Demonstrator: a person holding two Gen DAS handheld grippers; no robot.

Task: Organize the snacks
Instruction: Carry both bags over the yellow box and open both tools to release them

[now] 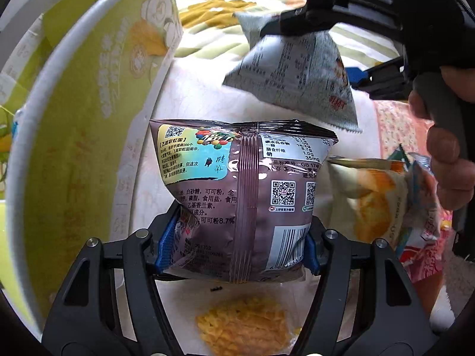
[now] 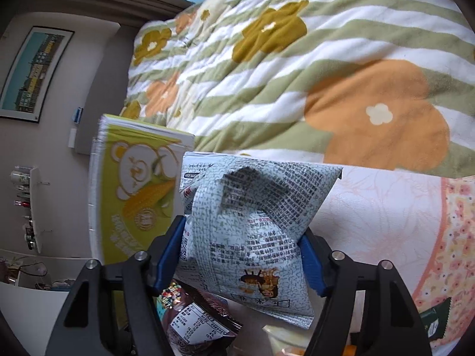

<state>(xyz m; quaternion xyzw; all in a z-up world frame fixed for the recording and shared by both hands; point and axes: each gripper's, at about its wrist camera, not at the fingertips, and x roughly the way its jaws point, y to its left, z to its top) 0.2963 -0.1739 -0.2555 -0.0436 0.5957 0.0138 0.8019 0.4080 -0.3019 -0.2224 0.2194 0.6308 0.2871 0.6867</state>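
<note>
Overhead a flowered quilt [image 2: 297, 68], left jaws clamp a brown packet [image 1: 237, 195], right jaws a grey packet [image 2: 252, 228].

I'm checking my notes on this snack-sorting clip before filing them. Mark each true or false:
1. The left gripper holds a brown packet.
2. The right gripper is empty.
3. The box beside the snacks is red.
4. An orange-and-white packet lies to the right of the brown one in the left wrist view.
1. True: the left gripper pinches the brown packet.
2. False: the right gripper is closed on a pale blue-grey packet.
3. False: the box is yellow-green with a bear and corn picture.
4. True: the orange-and-white packet lies there on the bedding.
</note>
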